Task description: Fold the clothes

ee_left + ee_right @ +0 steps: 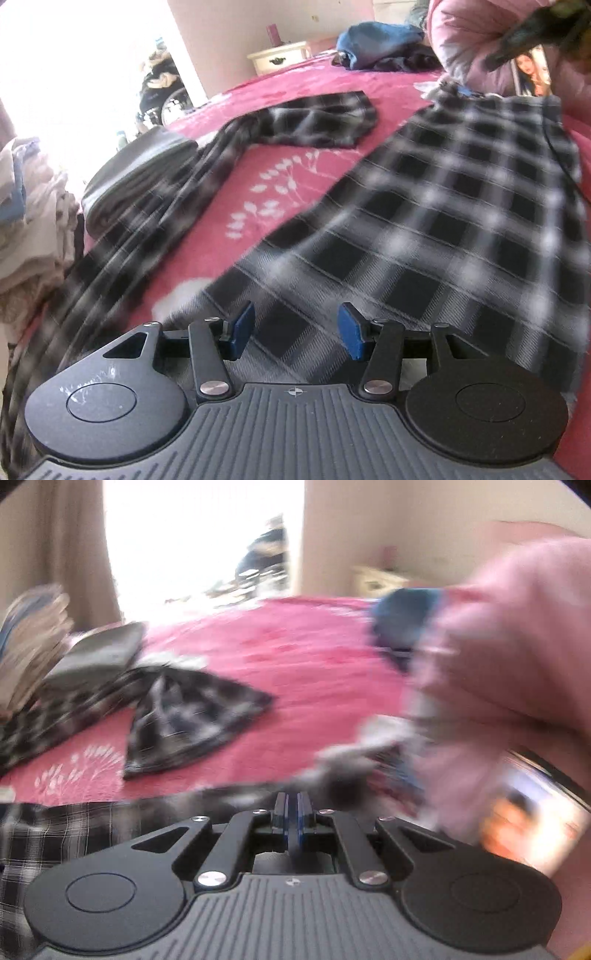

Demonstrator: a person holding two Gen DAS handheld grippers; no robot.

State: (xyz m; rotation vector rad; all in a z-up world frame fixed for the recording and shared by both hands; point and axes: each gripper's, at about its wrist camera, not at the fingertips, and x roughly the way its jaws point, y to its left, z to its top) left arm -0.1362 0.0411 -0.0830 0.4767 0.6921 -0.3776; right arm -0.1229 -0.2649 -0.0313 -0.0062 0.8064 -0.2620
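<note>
Left tool (296, 330) hangs low over the plaid shirt (424, 229), its blue pads (242, 328) spread wide apart with nothing between them. The shirt lies flat on the bed, on a pink floral bedspread (295, 158); body panel runs from under the tool toward the far right, one sleeve (306, 118) stretches out to the left and curls back near a folded grey garment (136, 177). A stack of folded pale clothes (29, 229) sits at the left bed edge. Further back a blue garment heap (380, 44) lies on the bedspread, with a pink puffy jacket (476, 40) to its right and a phone screen (532, 72) showing beside it. White nightstand (279, 57) beyond the bed.

Right wrist view is heavily motion-blurred. Right tool (294, 818) has its pads pressed together; whether any cloth is caught between them cannot be told. Plaid fabric shows at lower left, the sleeve end lies further out on the bedspread.
</note>
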